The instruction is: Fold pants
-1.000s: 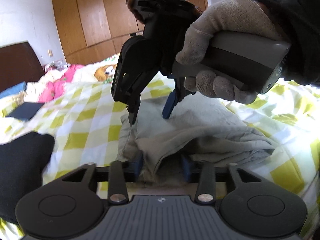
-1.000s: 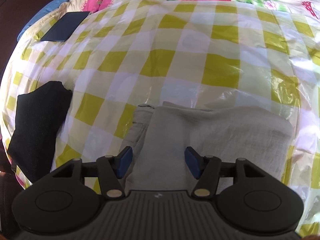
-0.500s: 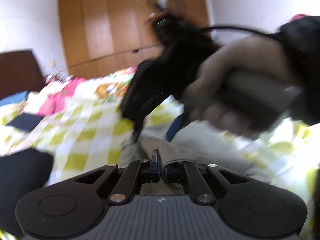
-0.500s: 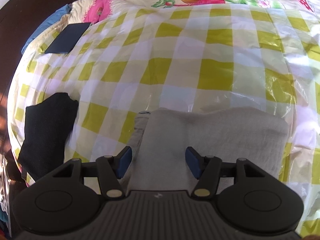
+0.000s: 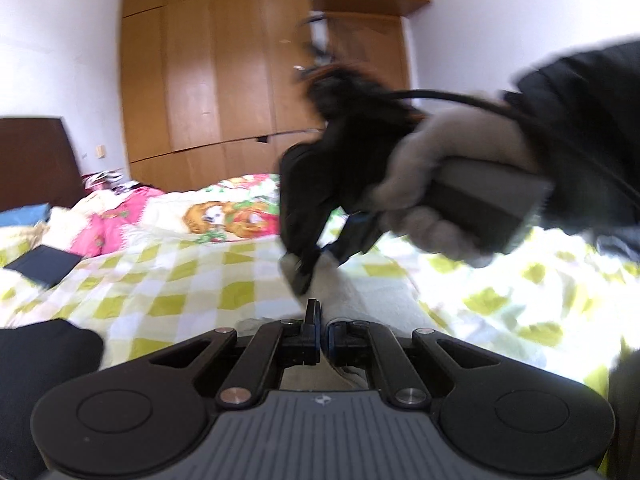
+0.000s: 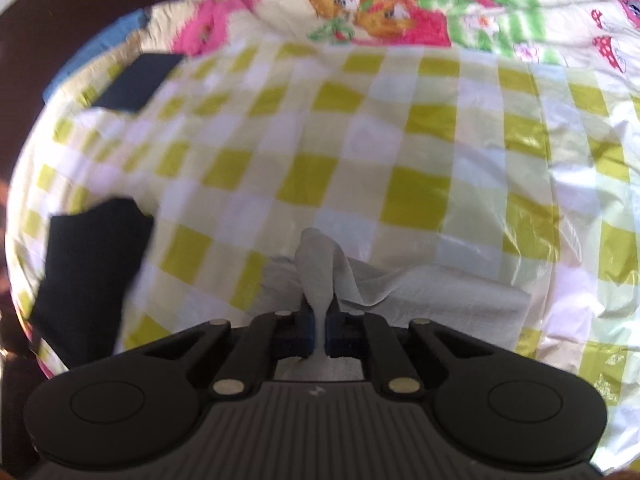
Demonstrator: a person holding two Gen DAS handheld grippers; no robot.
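Both grippers are clamped down on my end. The right gripper has a ridge of the grey pants pinched between its closed fingers, fabric bunching up just ahead of them. The left gripper is squeezed together too, on the pants as far as I can tell. They're lying folded on the yellow checked sheet, with a black garment off to the left.

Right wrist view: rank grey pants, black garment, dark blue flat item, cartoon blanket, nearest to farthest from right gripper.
1. Grey pants: pinched in the right gripper, centre.
2. Black garment: left, on the bed edge.
3. Dark blue flat item: upper left.
4. Cartoon blanket: top, beyond the checked sheet.
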